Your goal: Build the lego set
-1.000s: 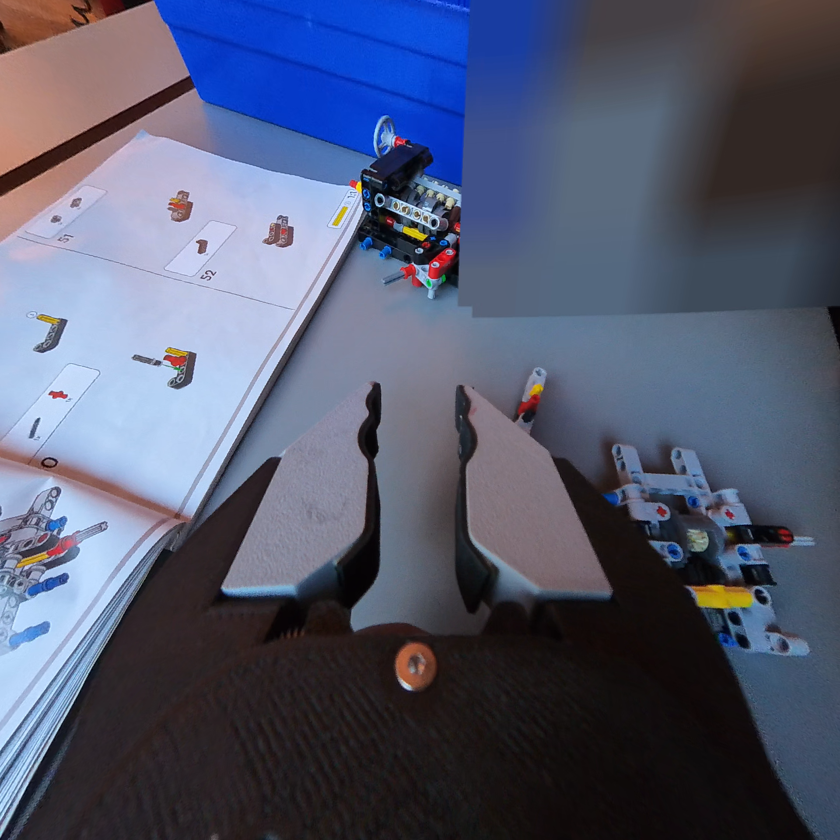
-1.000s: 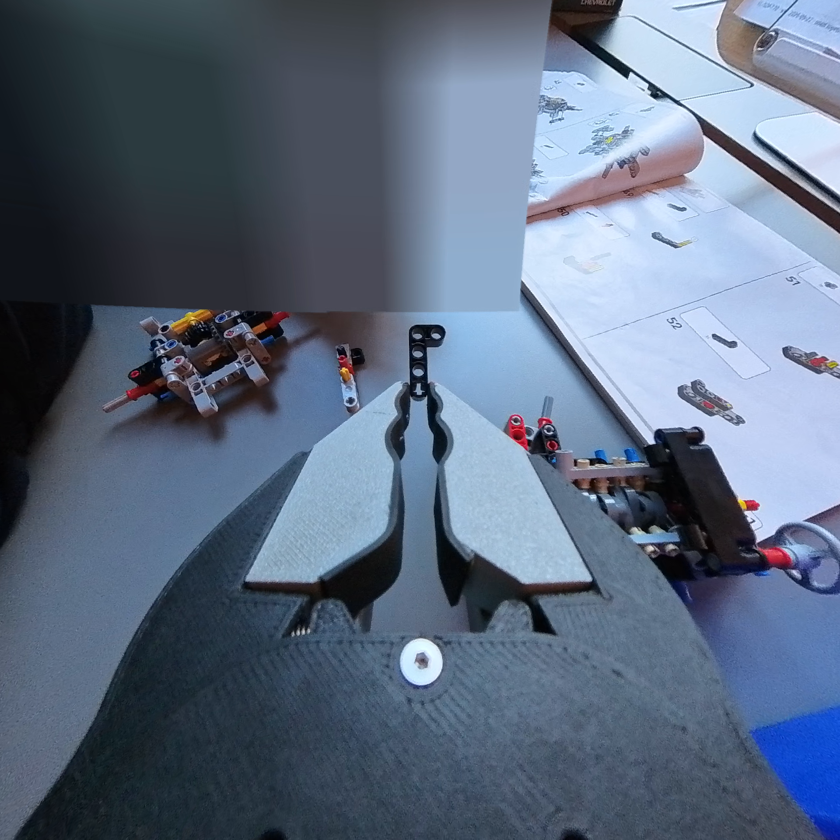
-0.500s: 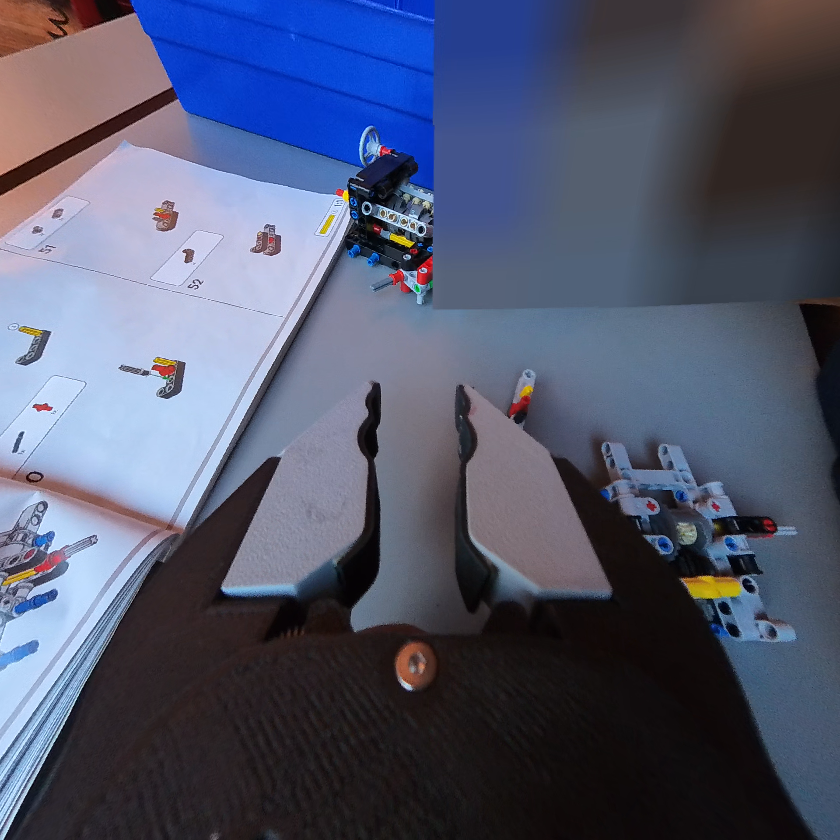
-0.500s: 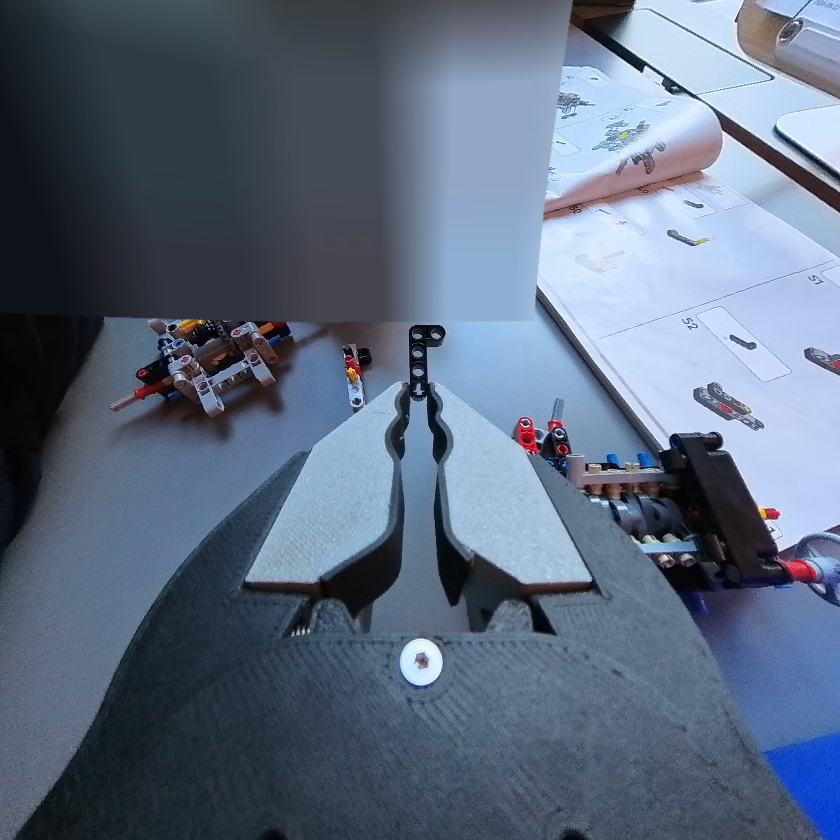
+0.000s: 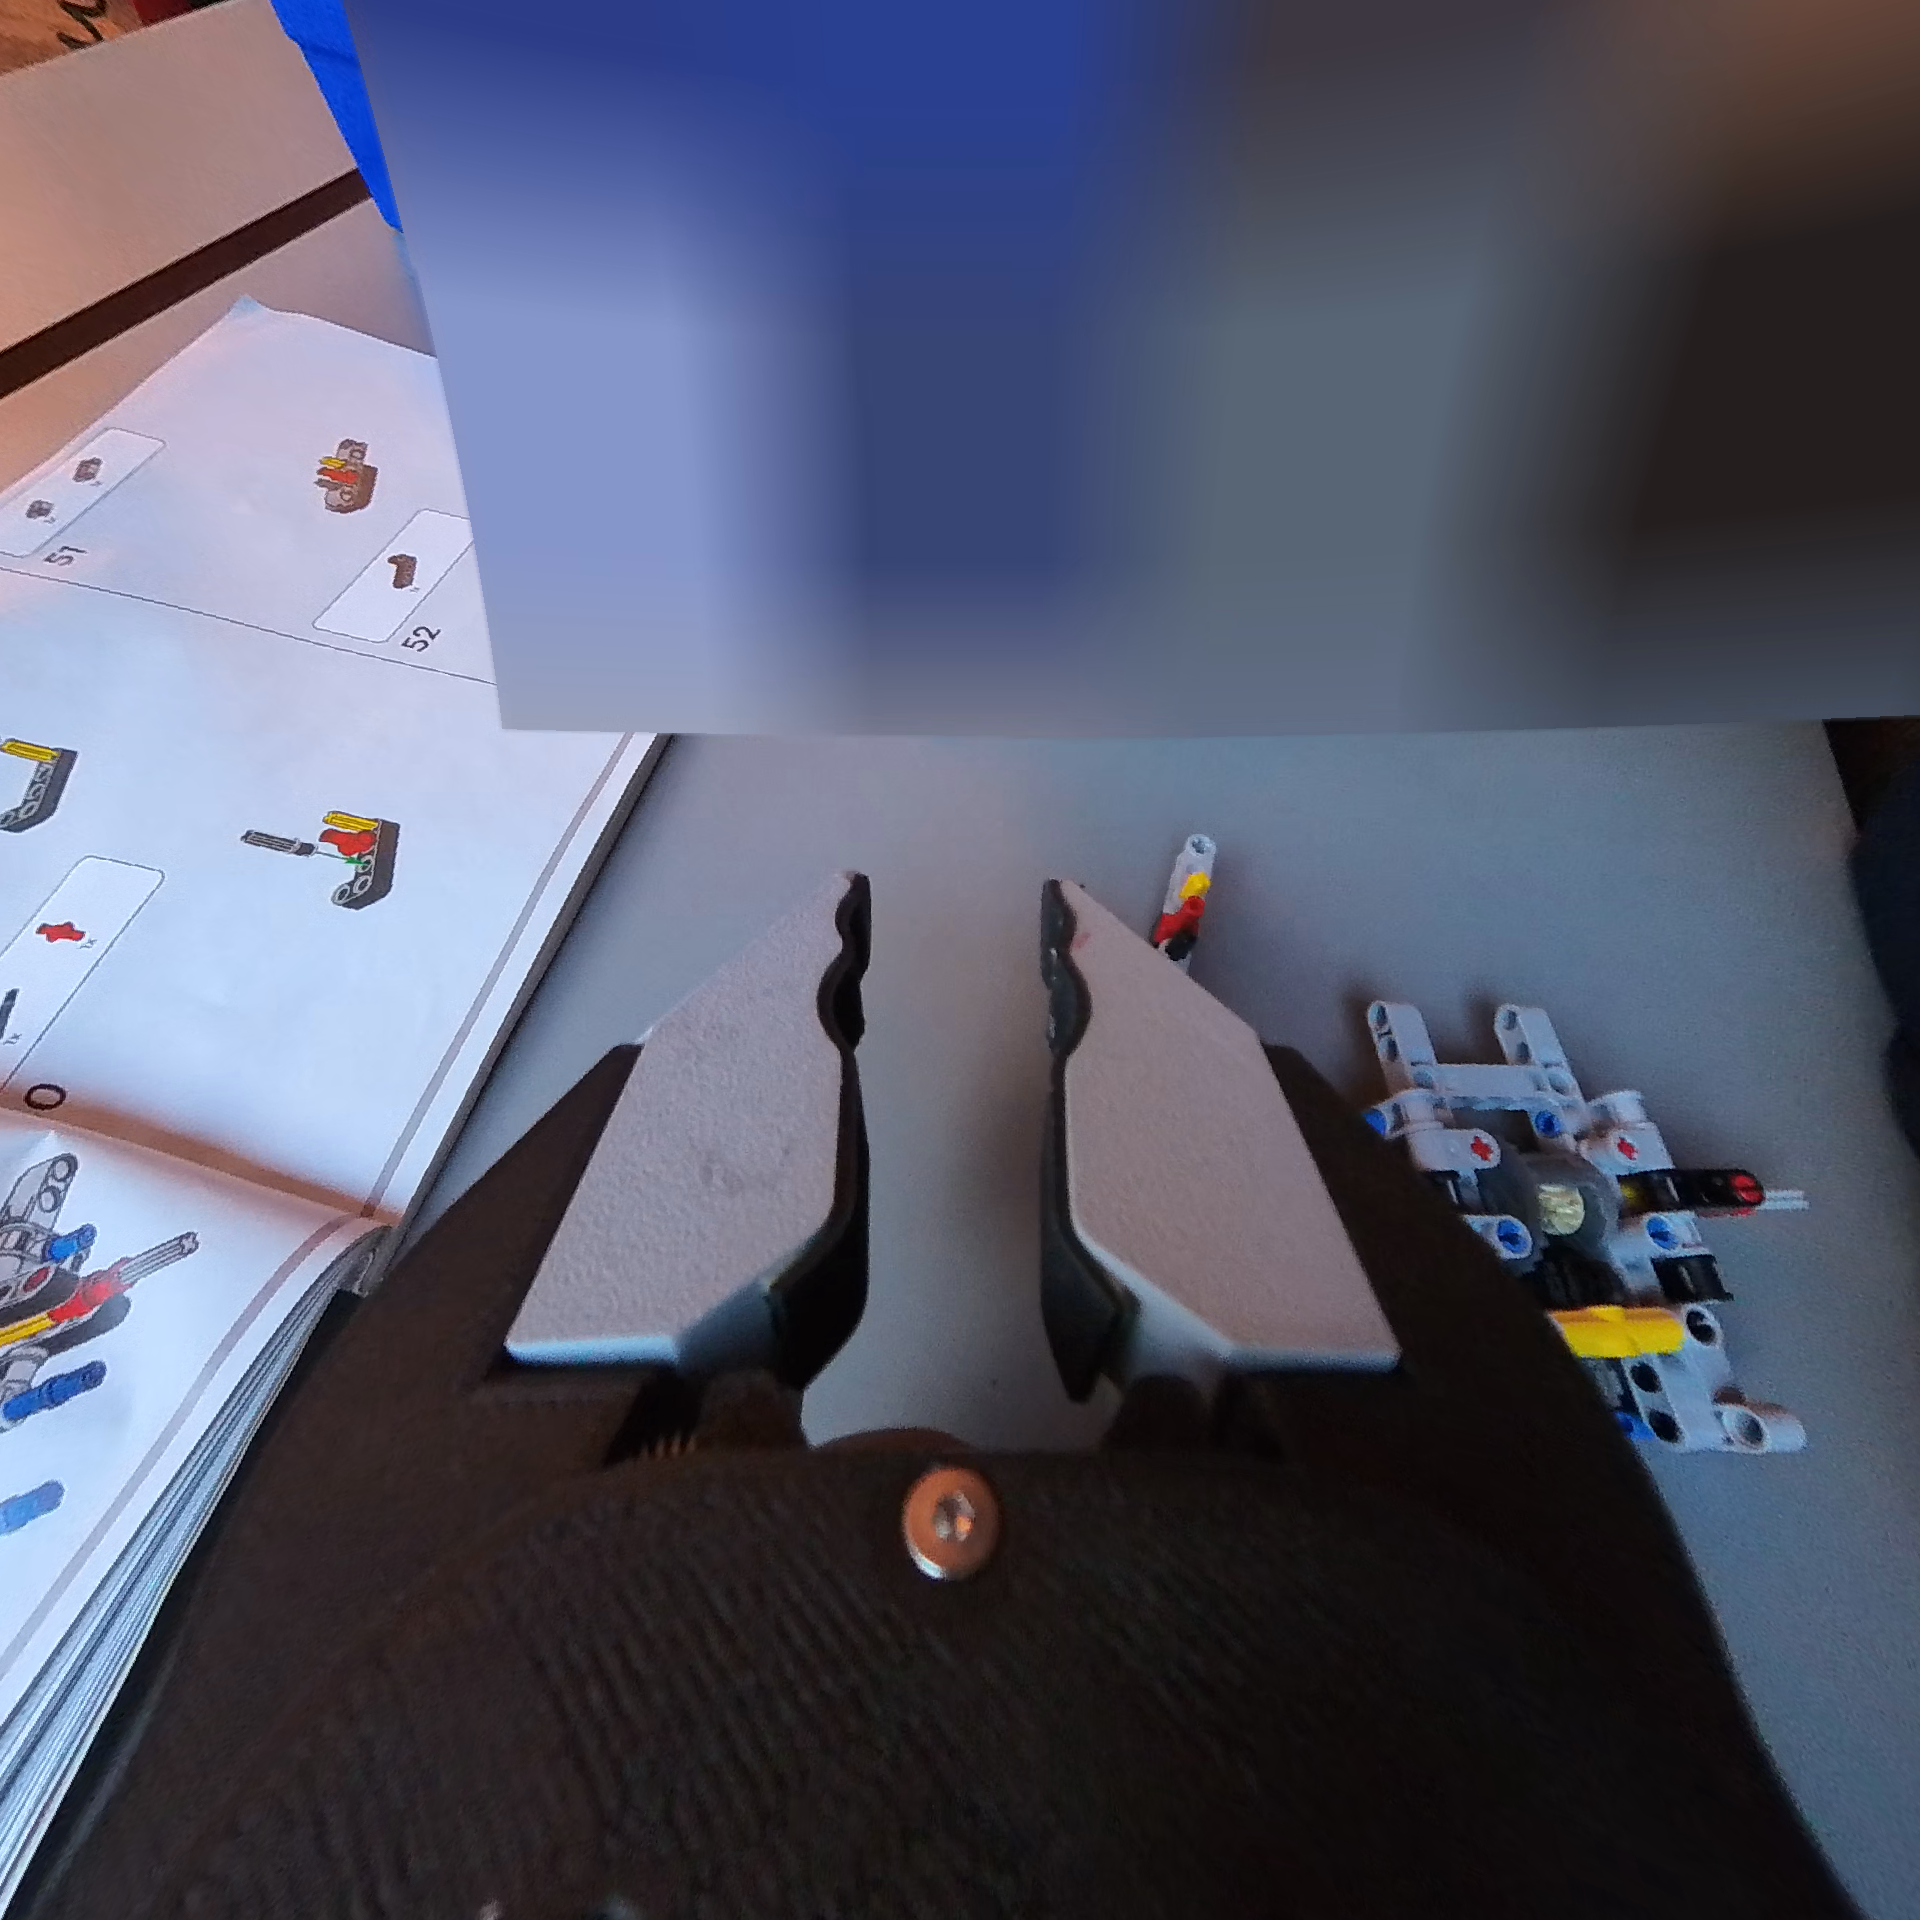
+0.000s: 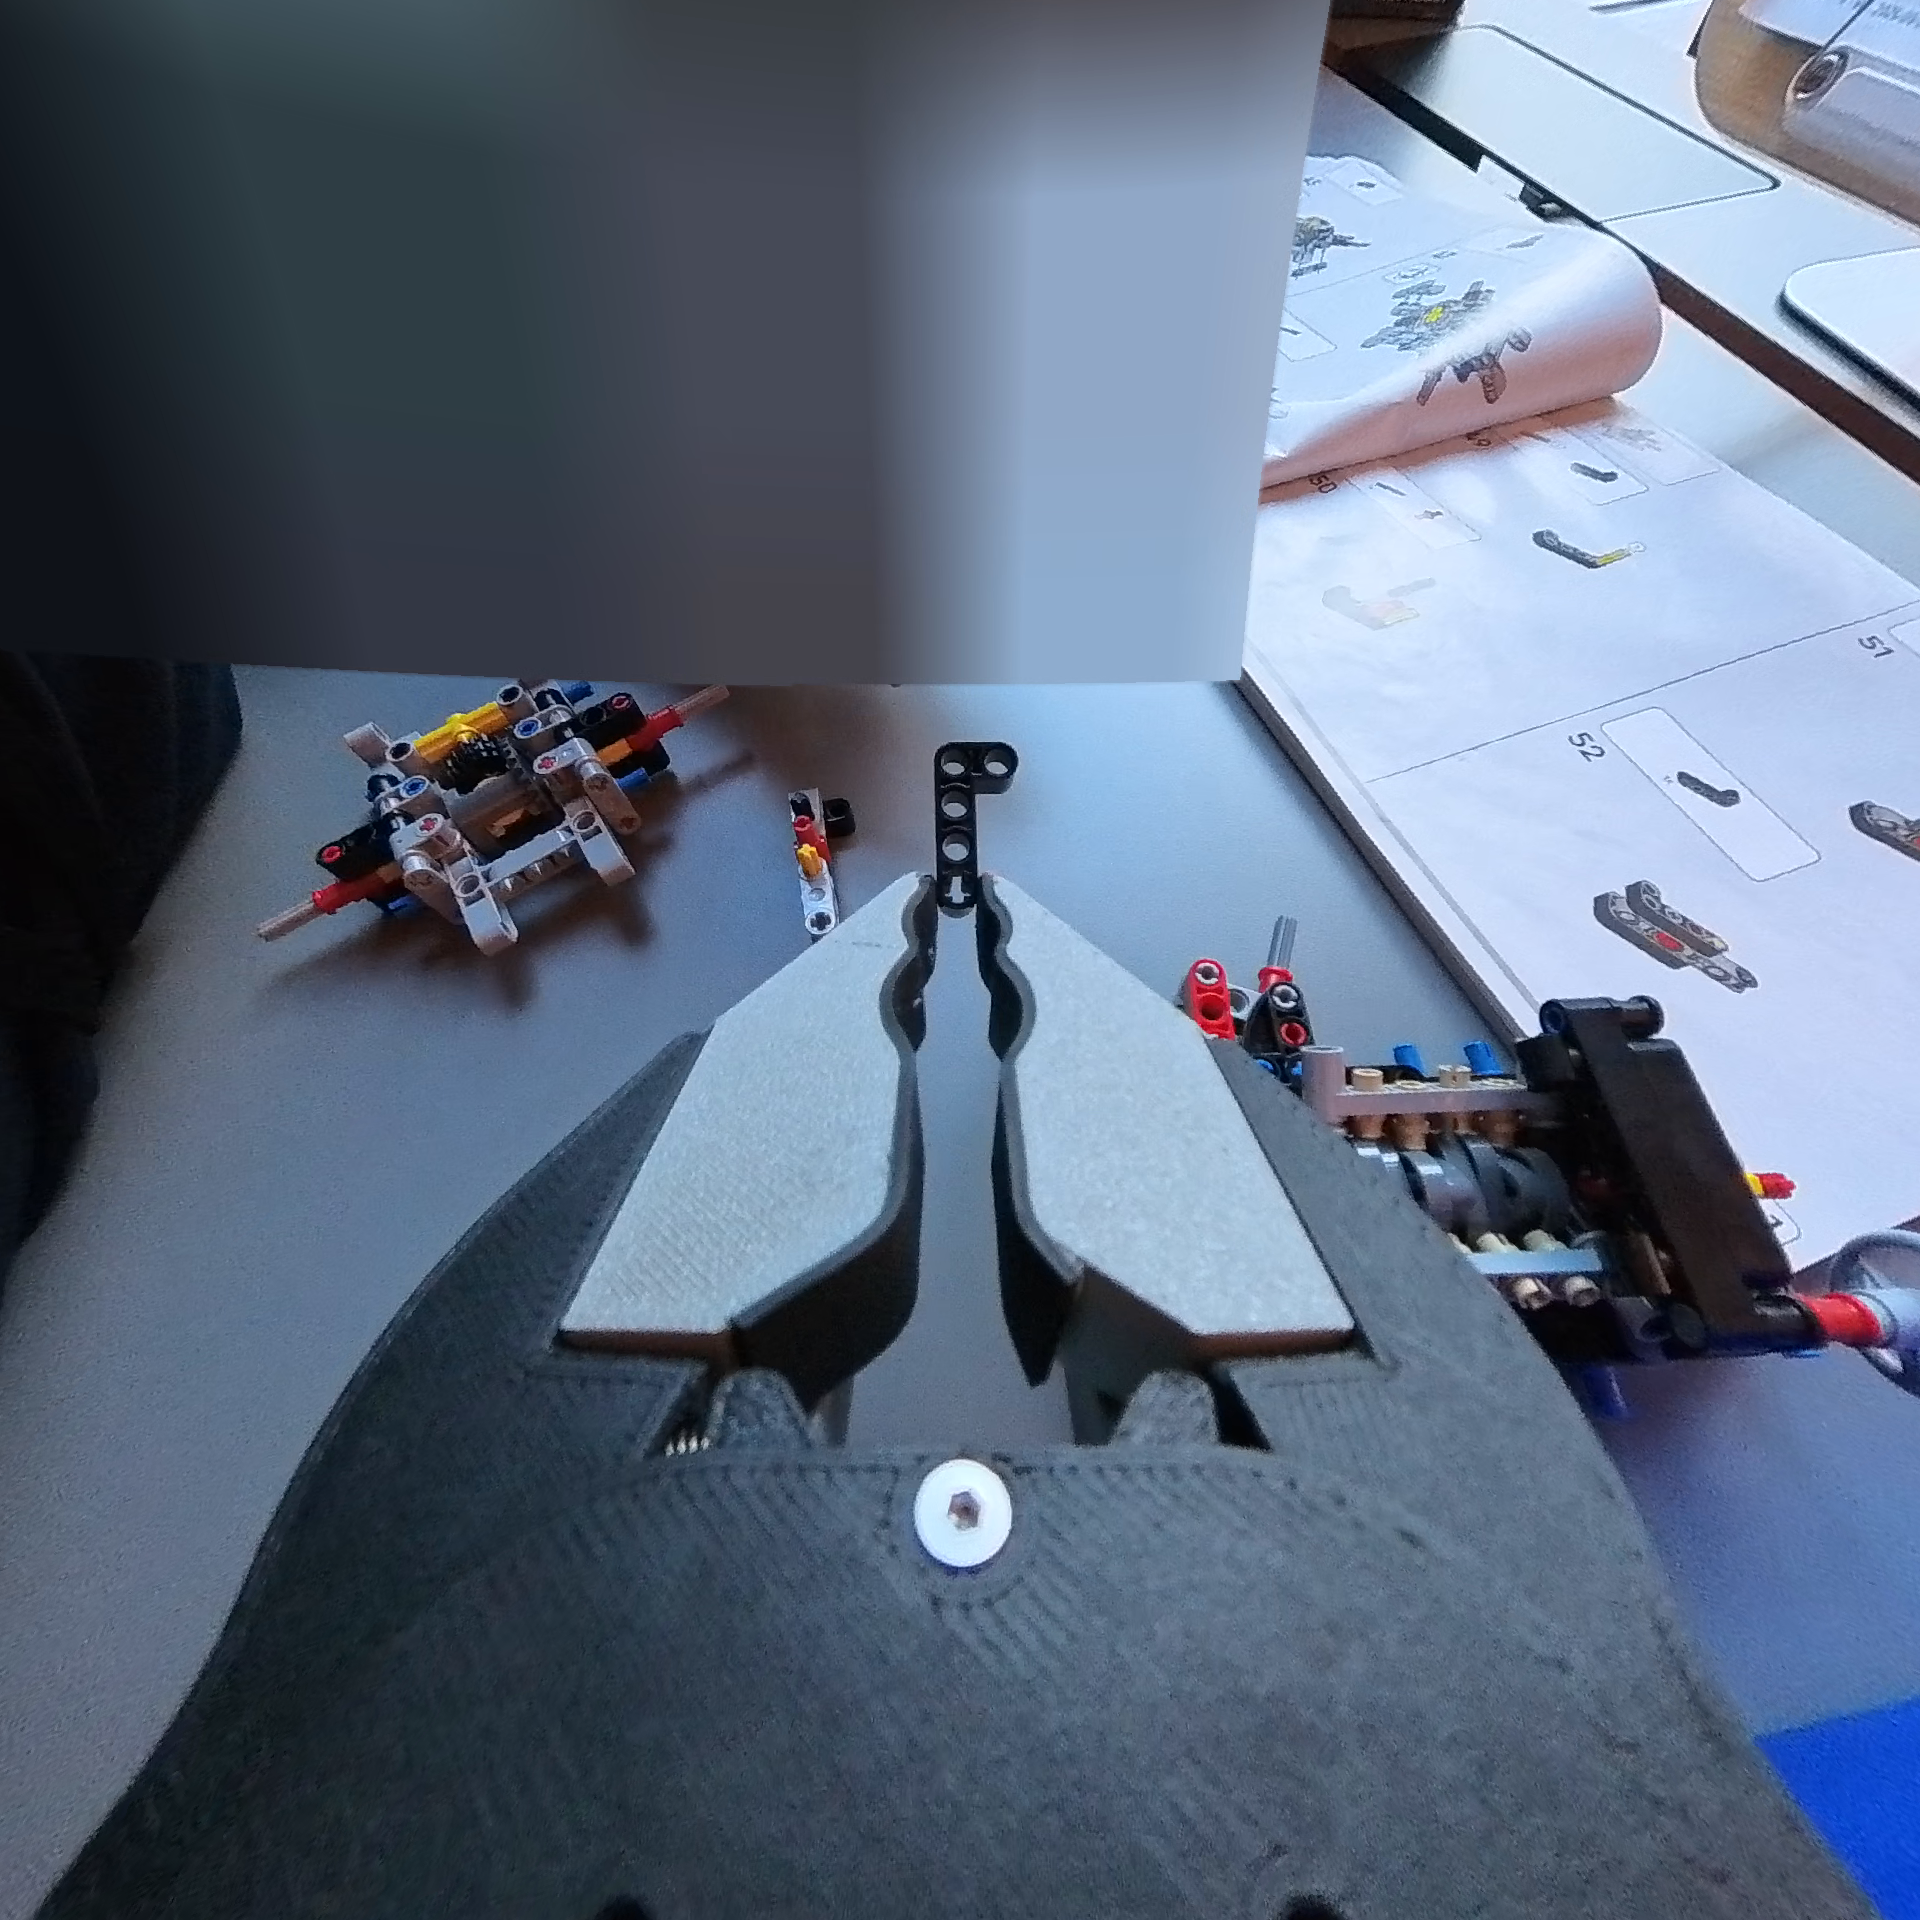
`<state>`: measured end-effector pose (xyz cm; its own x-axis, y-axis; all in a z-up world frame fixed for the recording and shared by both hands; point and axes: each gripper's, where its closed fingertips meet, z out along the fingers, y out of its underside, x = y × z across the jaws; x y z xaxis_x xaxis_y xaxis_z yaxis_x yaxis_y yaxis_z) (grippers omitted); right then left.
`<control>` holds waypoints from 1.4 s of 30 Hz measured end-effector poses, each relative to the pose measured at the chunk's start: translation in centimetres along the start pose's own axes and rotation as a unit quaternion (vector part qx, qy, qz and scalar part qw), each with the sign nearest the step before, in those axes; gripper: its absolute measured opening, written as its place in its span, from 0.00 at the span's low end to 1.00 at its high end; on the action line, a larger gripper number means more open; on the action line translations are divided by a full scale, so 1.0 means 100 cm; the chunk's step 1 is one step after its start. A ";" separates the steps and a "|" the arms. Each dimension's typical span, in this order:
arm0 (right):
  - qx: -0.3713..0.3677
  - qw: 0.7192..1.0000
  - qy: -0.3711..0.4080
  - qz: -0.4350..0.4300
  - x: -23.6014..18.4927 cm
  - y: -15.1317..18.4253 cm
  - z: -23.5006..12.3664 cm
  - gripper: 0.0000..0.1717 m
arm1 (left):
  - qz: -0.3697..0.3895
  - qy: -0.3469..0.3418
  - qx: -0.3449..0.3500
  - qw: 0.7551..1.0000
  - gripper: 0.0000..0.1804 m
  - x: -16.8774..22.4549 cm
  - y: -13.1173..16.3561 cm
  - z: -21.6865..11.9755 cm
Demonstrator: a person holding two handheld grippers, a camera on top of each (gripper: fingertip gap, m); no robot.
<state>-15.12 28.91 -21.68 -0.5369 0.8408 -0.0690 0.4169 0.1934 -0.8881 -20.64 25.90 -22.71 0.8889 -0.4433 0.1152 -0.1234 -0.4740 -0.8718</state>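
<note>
Left wrist view: the left gripper point(image 5: 951, 894) hangs over the grey table point(image 5: 935, 790) with its jaws apart and only bare tabletop between them. An open instruction booklet point(image 5: 260, 831) lies along the table's left edge. Just right of the right fingertip lies a small white beam with red and yellow pins point(image 5: 1184, 899), and nearer the table's right edge sits a white-and-grey brick assembly point(image 5: 1558, 1216).

Right wrist view: the right gripper point(image 6: 958, 891) is closed on the lower end of a black L-shaped beam point(image 6: 961, 800); both pads press its sides, and the beam stands upright beyond the fingertips, its short arm pointing right. On the table point(image 6: 1122, 831), toward the left, sits the white-and-grey brick assembly point(image 6: 488, 821); the small white beam point(image 6: 816, 862) lies between it and the held part. Beside the right finger, at the booklet's point(image 6: 1558, 727) near edge, stands a black-and-grey brick assembly point(image 6: 1538, 1164).
</note>
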 end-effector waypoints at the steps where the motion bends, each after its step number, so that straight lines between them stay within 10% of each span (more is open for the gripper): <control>1: 0.000 1.000 0.000 0.000 0.000 0.000 0.000 0.02 | 0.000 0.000 -0.001 1.000 0.17 0.000 0.000 0.000; 42: -0.057 0.993 0.042 -0.094 -0.006 0.008 0.007 0.02 | 0.014 0.008 -0.025 1.000 0.17 0.005 0.006 0.005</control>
<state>-14.97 28.22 -22.65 -0.5515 0.8229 0.1364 0.3975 0.4030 -0.8244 -20.06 25.77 -23.45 0.8774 -0.4695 0.0988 -0.1713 -0.4988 -0.8496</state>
